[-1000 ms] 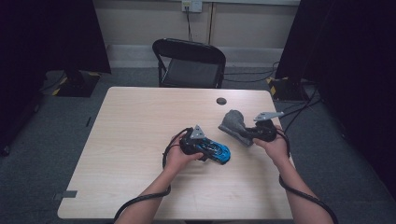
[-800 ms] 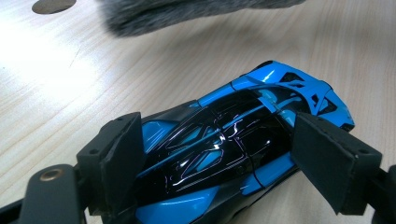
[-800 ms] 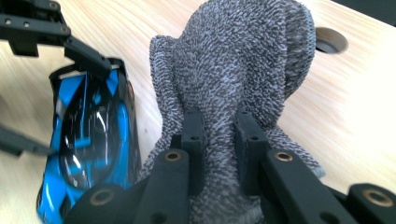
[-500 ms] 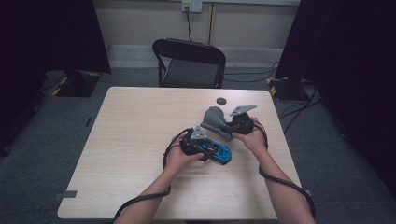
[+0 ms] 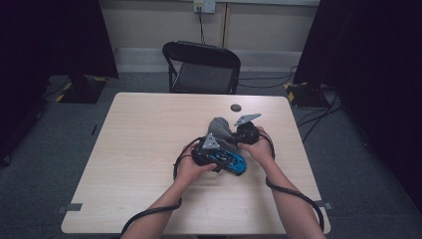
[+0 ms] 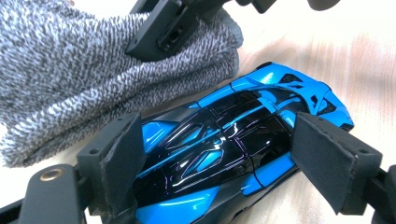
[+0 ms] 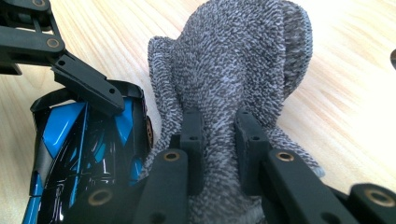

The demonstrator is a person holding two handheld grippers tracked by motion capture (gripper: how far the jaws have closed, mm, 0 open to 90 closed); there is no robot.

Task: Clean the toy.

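The high view looks forward and down from above the person's side, taking in the whole counter [image 5: 149,149] from a distance. Each gripper view looks along its own jaws at very close range. All three views share the blue toy car [image 6: 233,140] and grey cloth [image 7: 233,70].

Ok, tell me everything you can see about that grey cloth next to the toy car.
The grey cloth is a thick, nubby knit speckled grey and white, like terry towelling. It lies bunched on the pale wooden table, with a gathered fold standing up between the jaws of the right hand-held gripper, which are shut on it. Its lower edge lies against the side of the glossy blue and black toy car, which sits between the jaws of the left hand-held gripper.
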